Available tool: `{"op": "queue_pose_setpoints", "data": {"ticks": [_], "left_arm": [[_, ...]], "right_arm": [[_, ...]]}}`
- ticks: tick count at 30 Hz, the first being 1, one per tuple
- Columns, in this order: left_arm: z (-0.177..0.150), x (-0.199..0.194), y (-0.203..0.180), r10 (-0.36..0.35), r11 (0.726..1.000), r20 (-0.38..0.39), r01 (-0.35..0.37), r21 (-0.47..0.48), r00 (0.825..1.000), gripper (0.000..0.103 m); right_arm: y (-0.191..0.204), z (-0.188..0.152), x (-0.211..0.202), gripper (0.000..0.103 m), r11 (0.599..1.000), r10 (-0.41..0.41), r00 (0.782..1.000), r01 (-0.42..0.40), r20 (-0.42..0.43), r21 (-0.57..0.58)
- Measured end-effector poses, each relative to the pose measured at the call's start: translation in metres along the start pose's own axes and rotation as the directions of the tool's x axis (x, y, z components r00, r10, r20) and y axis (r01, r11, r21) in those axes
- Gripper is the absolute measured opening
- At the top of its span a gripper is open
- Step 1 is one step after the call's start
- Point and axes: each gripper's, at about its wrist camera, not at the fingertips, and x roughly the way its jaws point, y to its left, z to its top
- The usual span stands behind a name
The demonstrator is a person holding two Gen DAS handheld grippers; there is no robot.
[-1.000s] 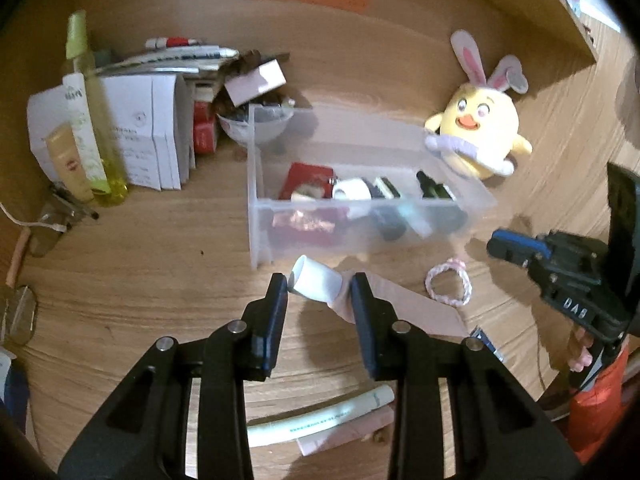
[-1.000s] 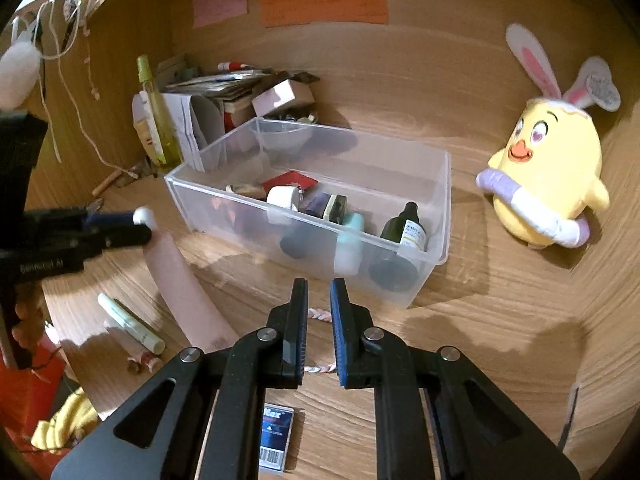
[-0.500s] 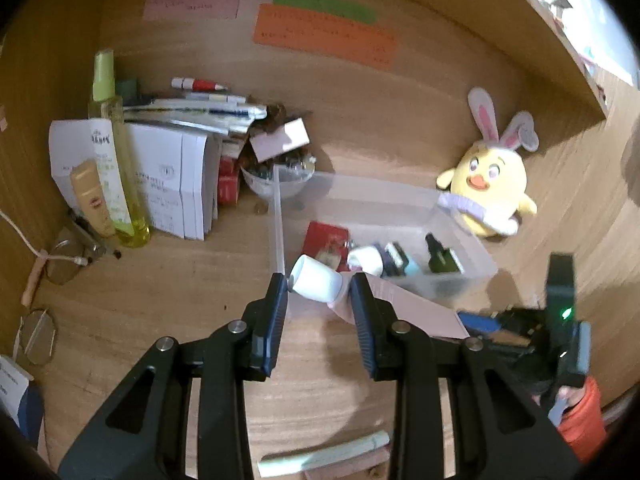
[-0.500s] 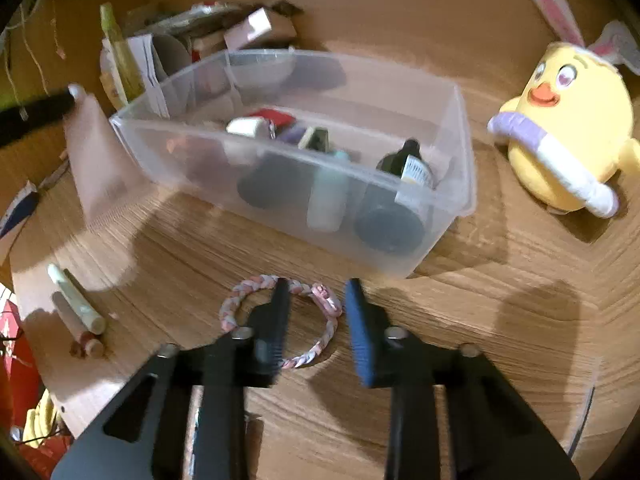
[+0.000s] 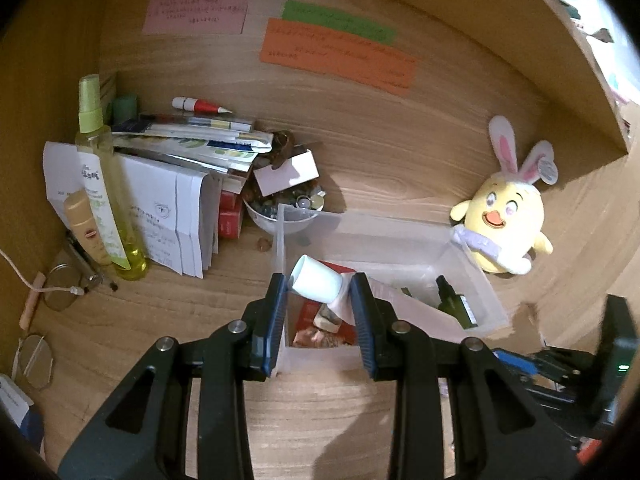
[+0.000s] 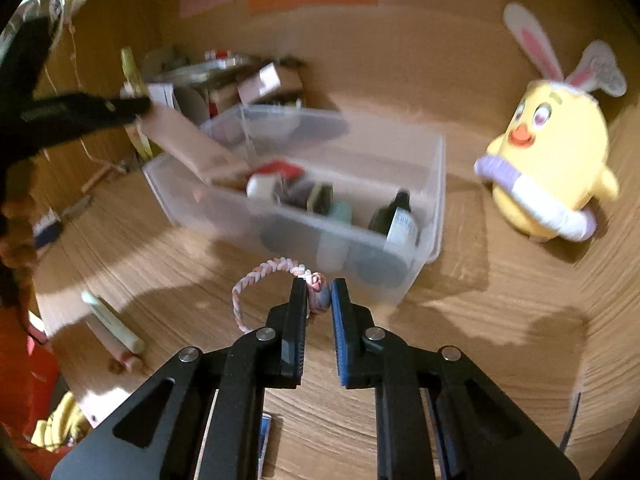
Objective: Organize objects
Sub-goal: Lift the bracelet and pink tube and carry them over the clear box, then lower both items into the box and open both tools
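My left gripper (image 5: 319,285) is shut on a pink tube with a white cap (image 5: 316,279) and holds it over the near left end of the clear plastic bin (image 5: 476,268); the tube's tail slants down into the bin (image 6: 436,168). The bin holds a dark dropper bottle (image 5: 454,300), a red item and small jars. My right gripper (image 6: 318,294) is shut on a braided pink and white bracelet (image 6: 256,276), lifted just in front of the bin's near wall. The left gripper and tube (image 6: 188,140) show at the left of the right wrist view.
A yellow bunny-eared plush (image 5: 508,224) sits right of the bin. Papers, a tall yellow spray bottle (image 5: 108,184), a bowl of small items (image 5: 280,208) and glasses (image 5: 36,360) lie at the left. Two tubes (image 6: 112,324) and a small blue box (image 6: 264,436) lie on the desk in front.
My left gripper carried the pink tube up and forward over the bin. My right gripper opened, dropped onto the bracelet, closed on it and lifted it.
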Motion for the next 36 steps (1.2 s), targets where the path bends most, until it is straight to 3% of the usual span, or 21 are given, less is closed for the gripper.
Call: {"op": "queue_pose_setpoints", "data": {"ticks": [4,14,20,36], "left_arm": [[0.002,0.012,0.001,-0.001,1.0,-0.016,0.001,-0.021,1.0,0.032],[0.0,0.039,-0.007,-0.004,1.0,-0.067,0.004,-0.013,0.998,0.032],[-0.005,0.053,-0.011,-0.001,1.0,-0.103,0.002,0.003,0.995,0.031],[-0.016,0.061,-0.024,0.012,0.997,-0.133,-0.002,0.073,0.991,0.028]], "right_arm": [[0.003,0.012,-0.013,0.011,1.0,0.014,0.998,-0.015,0.055,0.005],[-0.005,0.047,-0.019,0.011,0.998,-0.058,0.99,0.057,0.13,0.013],[-0.014,0.058,0.002,0.011,0.995,-0.09,0.991,0.086,0.103,0.044],[-0.014,0.052,0.052,0.011,0.997,-0.066,0.998,0.066,-0.011,0.036]]}}
